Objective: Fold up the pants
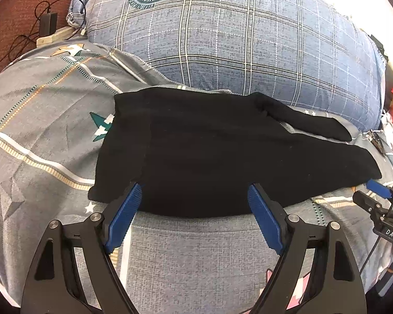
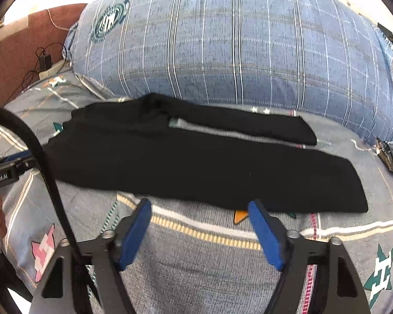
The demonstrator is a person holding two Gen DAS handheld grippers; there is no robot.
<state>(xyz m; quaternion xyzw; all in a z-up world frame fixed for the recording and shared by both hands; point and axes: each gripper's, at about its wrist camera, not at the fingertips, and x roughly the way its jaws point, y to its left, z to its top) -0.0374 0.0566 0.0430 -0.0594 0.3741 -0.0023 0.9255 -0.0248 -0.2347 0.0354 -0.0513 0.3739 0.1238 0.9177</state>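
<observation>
Black pants (image 1: 209, 154) lie spread flat on the grey patterned bedsheet (image 1: 191, 256), waist to the left, the two legs reaching right and a little apart. My left gripper (image 1: 194, 191) is open and empty at the near edge of the waist part. My right gripper (image 2: 199, 206) is open and empty just short of the near leg's edge; the pants (image 2: 196, 162) fill the middle of that view. The right gripper also shows at the right edge of the left wrist view (image 1: 377, 185).
A large blue plaid pillow (image 1: 235, 39) lies right behind the pants. A charger and cables (image 1: 47, 23) sit on the red-brown surface at the far left. Small dark items (image 2: 387, 157) lie on the sheet at the right. A black cable (image 2: 47, 178) crosses the right wrist view.
</observation>
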